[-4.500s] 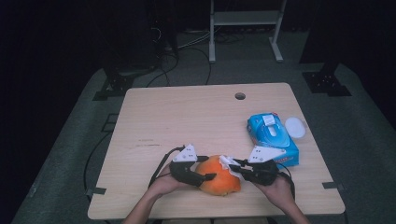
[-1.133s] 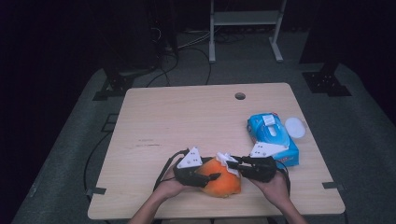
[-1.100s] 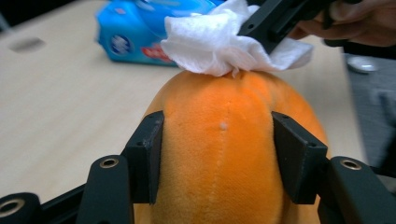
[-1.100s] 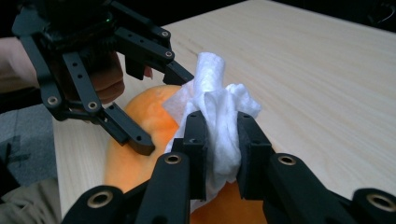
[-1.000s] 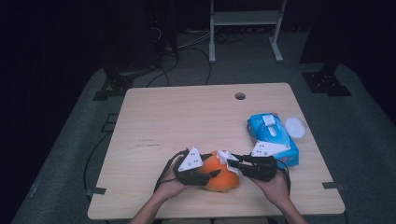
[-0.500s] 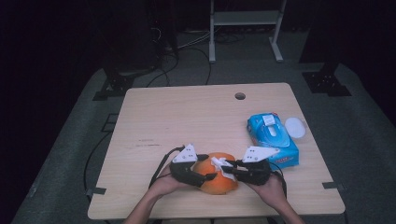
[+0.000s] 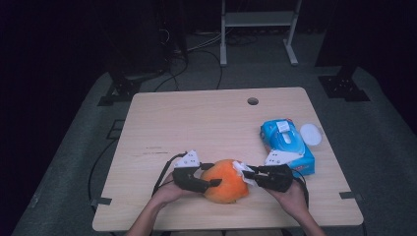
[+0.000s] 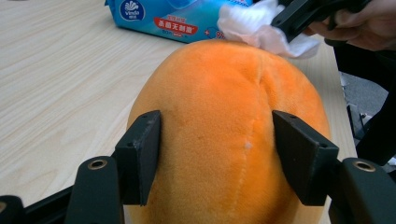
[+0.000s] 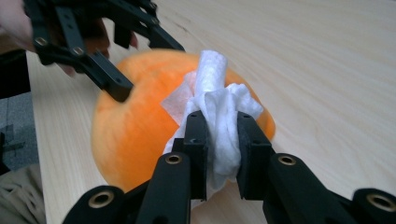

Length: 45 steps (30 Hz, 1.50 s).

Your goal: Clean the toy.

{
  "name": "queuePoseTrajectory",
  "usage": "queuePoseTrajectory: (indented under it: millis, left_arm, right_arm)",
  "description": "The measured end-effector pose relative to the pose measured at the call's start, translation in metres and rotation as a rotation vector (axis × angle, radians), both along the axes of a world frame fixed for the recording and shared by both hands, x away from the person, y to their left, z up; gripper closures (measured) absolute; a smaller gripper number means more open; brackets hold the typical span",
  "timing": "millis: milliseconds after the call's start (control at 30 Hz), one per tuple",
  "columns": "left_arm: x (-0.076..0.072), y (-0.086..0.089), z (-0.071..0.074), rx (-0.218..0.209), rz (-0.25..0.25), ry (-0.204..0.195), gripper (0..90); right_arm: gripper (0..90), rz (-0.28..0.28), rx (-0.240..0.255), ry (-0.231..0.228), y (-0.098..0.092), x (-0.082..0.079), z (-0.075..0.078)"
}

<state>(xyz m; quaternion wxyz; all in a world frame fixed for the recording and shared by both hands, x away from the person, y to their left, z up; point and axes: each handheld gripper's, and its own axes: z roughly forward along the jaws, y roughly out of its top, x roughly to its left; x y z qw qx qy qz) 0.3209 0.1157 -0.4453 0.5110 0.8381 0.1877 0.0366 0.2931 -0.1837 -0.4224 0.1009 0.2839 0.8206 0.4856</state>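
- round orange plush toy (image 7: 224, 181) sits on the light wooden surface (image 7: 206, 123) near your edge, between both hands.
- left tongs (image 7: 209, 175): partly open, jaws straddling the plush. in the left gripper view the pads (image 8: 142, 154) flank the plush (image 8: 224, 140) on both sides; jaws have just been closing in a little after widening, plush between them. contact looks light, can't confirm a firm squeeze. reads as a brace so the toy doesn't roll while you wipe.
- right tongs (image 7: 248, 173): closed tight on a crumpled white wet wipe (image 9: 217, 116), wad sticking out past the jaw tips. that leaves cloth, not plastic, meeting the fabric.
- the wipe (image 7: 241, 170) touches the plush on its upper right side in the high view; left gripper view shows the wad (image 8: 261, 28) resting on the far top of the toy.
- blue wet-wipe pack (image 7: 286, 145) lies just beyond your right hand (image 7: 292, 196), flap side up, with a white round lid (image 7: 311, 133) beside it. kept close, presumably for a fresh wipe.
- judgement: wiping is under way; tighten the left hold if the toy shifts.
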Motion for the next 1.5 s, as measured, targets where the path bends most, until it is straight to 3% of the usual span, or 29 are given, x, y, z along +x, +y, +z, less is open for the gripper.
queuePoseTrajectory:
  millis: [133, 367, 567, 667, 867, 967, 1167, 1367, 1500]
  left_arm:
    - [0.0, 0.001, 0.0, 0.005, -0.002, -0.003, 35.2]
    - [-0.001, -0.001, 0.002, 0.006, 0.004, -0.007, 34.5]
    - [-0.013, -0.021, 0.009, 0.037, -0.019, -0.077, 32.4]
    - [-0.018, -0.029, 0.012, 0.074, -0.019, -0.11, 31.9]
    - [-0.018, -0.027, 0.01, 0.058, -0.016, -0.101, 31.4]
    - [-0.018, -0.029, 0.011, 0.059, -0.019, -0.1, 29.8]
    - [-0.021, -0.035, 0.013, 0.074, -0.031, -0.126, 27.9]
    - [-0.017, -0.029, 0.018, 0.062, -0.028, -0.109, 17.0]
    - [-0.011, -0.023, 0.015, 0.044, -0.021, -0.046, 16.9]
  right_arm:
    - [75.7, 0.02, 0.0, -0.02, 0.008, -0.002, 0.003]
    - [75.7, -0.006, -0.016, 0.031, -0.002, 0.003, -0.004]
    - [75.7, 0.035, 0.033, -0.018, 0.01, -0.005, 0.009]
    - [75.6, 0.065, 0.008, -0.04, 0.02, -0.009, 0.01]
    - [75.8, 0.036, -0.031, -0.031, 0.011, -0.006, 0.005]
    - [75.7, 0.018, -0.028, -0.02, 0.005, -0.006, 0.006]
    - [75.6, 0.063, -0.012, -0.057, 0.017, -0.011, 0.013]
    - [75.8, 0.064, -0.049, -0.046, 0.016, -0.01, 0.008]
    - [75.8, 0.056, -0.053, -0.036, 0.009, -0.008, 0.007]
